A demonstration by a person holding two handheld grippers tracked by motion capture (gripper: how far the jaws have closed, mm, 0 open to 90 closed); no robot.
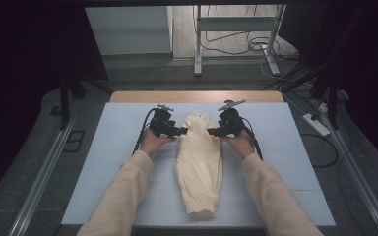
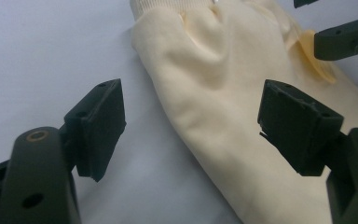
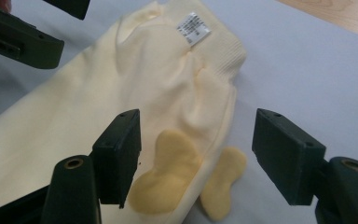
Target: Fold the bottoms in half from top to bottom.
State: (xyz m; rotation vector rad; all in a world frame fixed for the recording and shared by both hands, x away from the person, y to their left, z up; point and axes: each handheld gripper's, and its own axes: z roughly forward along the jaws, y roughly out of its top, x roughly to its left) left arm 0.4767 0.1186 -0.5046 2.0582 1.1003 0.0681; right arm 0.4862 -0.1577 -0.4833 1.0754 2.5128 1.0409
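Your forearms enter from bottom of high view, sleeves cream, angled inward. Left hand (image 1: 152, 140) holds left gripper (image 1: 181, 131), jaws pointing right. Right hand (image 1: 240, 143) holds right gripper (image 1: 210, 132), jaws pointing left, tips facing left gripper's, near but apart. Left gripper view: jaws spread wide, pads (image 2: 103, 126) pressing nothing. Right gripper view: jaws also spread wide, pads (image 3: 121, 156) free. Cables trail back along both wrists.
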